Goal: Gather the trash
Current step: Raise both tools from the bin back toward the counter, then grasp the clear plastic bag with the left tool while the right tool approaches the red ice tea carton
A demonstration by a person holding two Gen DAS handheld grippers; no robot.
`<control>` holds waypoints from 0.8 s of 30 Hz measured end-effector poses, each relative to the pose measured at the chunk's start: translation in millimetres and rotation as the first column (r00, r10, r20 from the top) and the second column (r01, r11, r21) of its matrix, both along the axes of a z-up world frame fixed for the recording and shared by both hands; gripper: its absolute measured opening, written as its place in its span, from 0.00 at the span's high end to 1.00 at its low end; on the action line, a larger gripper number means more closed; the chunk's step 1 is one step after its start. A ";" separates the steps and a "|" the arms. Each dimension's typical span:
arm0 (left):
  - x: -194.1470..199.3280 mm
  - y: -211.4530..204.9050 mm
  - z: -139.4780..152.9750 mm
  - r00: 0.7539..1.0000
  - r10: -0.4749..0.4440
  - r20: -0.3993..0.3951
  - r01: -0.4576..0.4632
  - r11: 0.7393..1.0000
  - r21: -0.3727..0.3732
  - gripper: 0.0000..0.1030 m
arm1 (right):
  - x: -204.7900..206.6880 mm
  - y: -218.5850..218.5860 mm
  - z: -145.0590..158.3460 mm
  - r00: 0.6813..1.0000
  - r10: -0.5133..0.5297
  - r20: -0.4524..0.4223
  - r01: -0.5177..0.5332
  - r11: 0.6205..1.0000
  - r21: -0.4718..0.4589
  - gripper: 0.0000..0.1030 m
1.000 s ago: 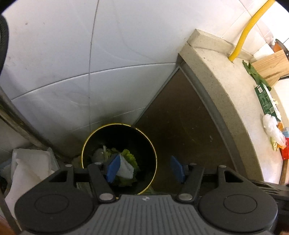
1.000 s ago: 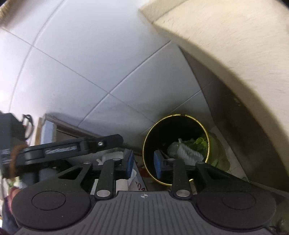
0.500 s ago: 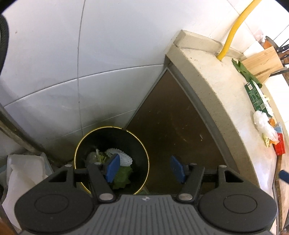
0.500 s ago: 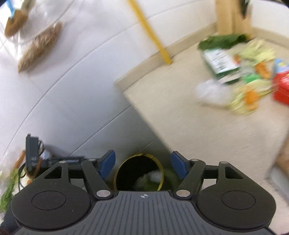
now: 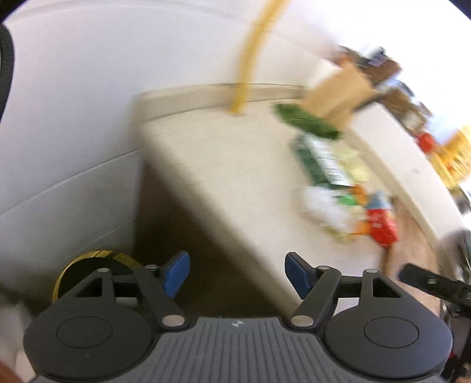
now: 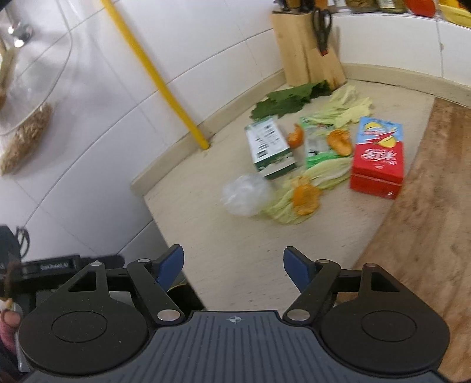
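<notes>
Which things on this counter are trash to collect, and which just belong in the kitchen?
Trash: red carton, green-and-white box, clear plastic bag, orange peels, green leaves. They go in the bin.

Not trash: knife block, scissors, yellow pipe, cutting board.

Both wrist views high over one littered counter [image 6: 223,253]

red-and-blue carton [image 6: 377,159], green-white box [image 6: 269,147], yellow pipe [image 6: 156,75] — orange peels [image 6: 306,199]

White tiled wall [image 6: 97,97] behind a beige stone counter [image 6: 235,235], with a yellow pipe [image 6: 159,79] running down it.
</notes>
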State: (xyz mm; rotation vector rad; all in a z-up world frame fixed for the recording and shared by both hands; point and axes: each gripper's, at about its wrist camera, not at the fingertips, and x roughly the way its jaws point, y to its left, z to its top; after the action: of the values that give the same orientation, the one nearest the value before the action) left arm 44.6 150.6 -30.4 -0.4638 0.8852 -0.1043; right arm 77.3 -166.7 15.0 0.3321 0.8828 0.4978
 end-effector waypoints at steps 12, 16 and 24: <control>82.4 -118.1 3.9 0.980 -0.190 0.066 0.183 0.978 0.098 0.31 | 12.0 -72.7 -1.8 0.996 -0.088 0.031 0.088 0.996 0.014 0.19; 104.7 -138.1 -7.3 0.981 -0.191 0.046 0.182 0.971 0.156 0.31 | 18.7 -86.6 0.0 0.993 -0.112 0.045 0.111 0.994 0.019 0.19; 131.5 -146.4 -26.0 0.984 -0.179 0.012 0.172 0.961 0.216 0.31 | 32.8 -96.0 2.6 0.987 -0.145 0.066 0.146 0.989 -0.006 0.18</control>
State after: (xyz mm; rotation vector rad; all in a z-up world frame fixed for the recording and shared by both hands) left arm 176.2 4.2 -56.4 -0.1806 0.8944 -0.1759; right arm 110.1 -262.7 17.6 0.3657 0.7908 0.3667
